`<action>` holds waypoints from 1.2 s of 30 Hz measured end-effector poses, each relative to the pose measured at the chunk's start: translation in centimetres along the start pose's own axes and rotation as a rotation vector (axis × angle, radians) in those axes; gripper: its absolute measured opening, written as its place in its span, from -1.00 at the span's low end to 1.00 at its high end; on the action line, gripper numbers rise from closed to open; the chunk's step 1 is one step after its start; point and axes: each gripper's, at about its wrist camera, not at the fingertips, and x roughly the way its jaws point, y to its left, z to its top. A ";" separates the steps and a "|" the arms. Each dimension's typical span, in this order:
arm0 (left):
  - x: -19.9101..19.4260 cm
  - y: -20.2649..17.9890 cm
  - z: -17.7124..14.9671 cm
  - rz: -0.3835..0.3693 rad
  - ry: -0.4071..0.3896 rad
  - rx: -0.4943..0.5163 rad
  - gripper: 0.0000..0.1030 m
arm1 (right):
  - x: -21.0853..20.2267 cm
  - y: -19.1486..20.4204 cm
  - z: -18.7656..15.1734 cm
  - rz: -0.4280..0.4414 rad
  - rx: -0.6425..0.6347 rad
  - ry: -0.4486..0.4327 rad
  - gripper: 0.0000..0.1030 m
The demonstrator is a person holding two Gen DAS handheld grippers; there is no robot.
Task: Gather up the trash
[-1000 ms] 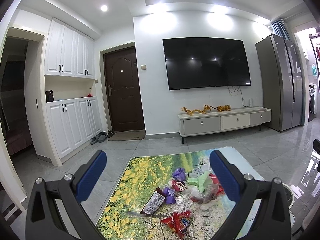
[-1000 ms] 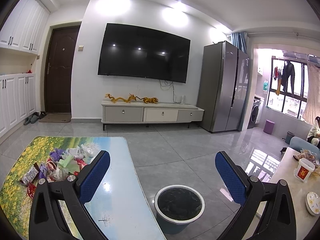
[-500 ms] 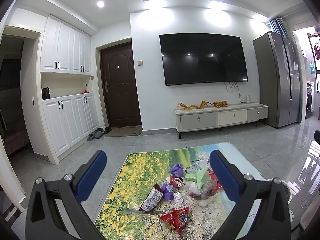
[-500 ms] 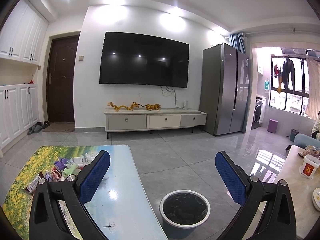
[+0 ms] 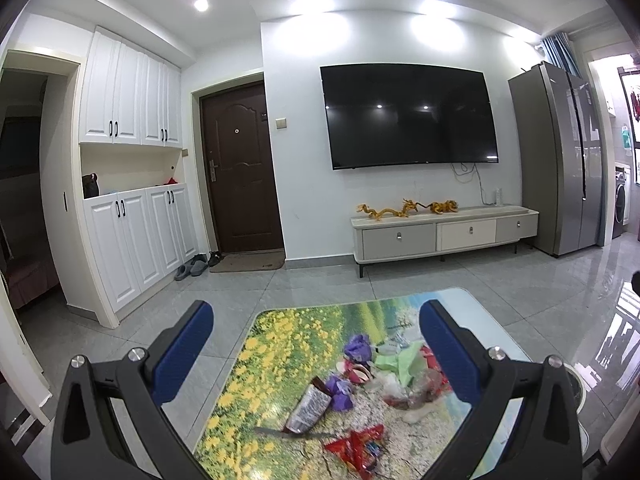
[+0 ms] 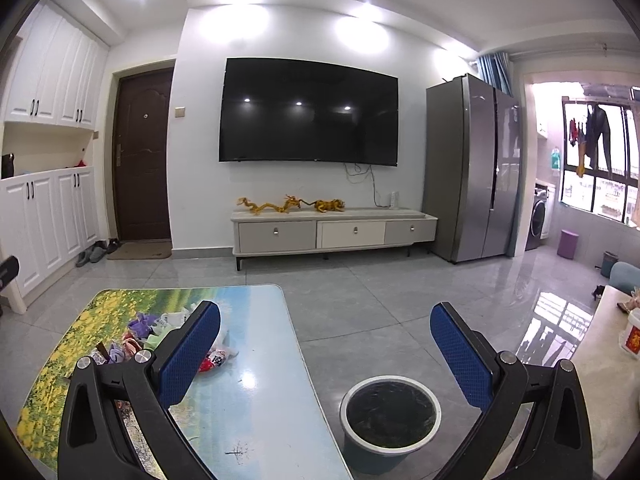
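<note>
A heap of trash lies on the low table with a flower-field print: purple wrappers, a green paper, a silver packet and a red wrapper. My left gripper hangs open above the heap, holding nothing. In the right wrist view the same trash sits at the table's left part, partly behind my left finger. My right gripper is open and empty, over the table's right edge. A round bin lined with a black bag stands on the floor beside the table.
Grey tiled floor stretches to a TV cabinet under a wall TV. A fridge stands right, white cupboards and a brown door left. Another table with a container is at the far right.
Both views have tilted upward a little and shifted, so the table and trash sit lower in frame. Both grippers stay open and empty.
</note>
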 end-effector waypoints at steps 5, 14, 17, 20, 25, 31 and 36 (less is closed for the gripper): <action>2.1 3.3 2.0 0.000 0.016 -0.018 1.00 | 1.5 -0.3 0.7 0.037 0.012 0.027 0.99; 9.5 4.8 -0.2 -0.150 0.214 -0.003 1.00 | 8.3 0.9 -0.7 0.124 0.012 0.170 0.93; 12.3 4.1 -2.3 -0.196 0.289 0.012 0.98 | 10.5 1.7 -1.5 0.148 -0.005 0.217 0.86; 14.9 2.9 -4.4 -0.278 0.371 0.049 0.87 | 12.8 2.3 -2.6 0.188 -0.001 0.272 0.62; 18.5 0.3 -7.5 -0.463 0.497 0.085 0.49 | 16.5 4.1 -4.9 0.273 -0.005 0.377 0.40; 22.2 -0.5 -11.1 -0.530 0.630 0.056 0.15 | 20.0 5.6 -6.5 0.296 -0.029 0.445 0.26; 23.9 -0.7 -12.4 -0.528 0.690 0.043 0.05 | 21.9 7.0 -7.5 0.338 -0.044 0.487 0.15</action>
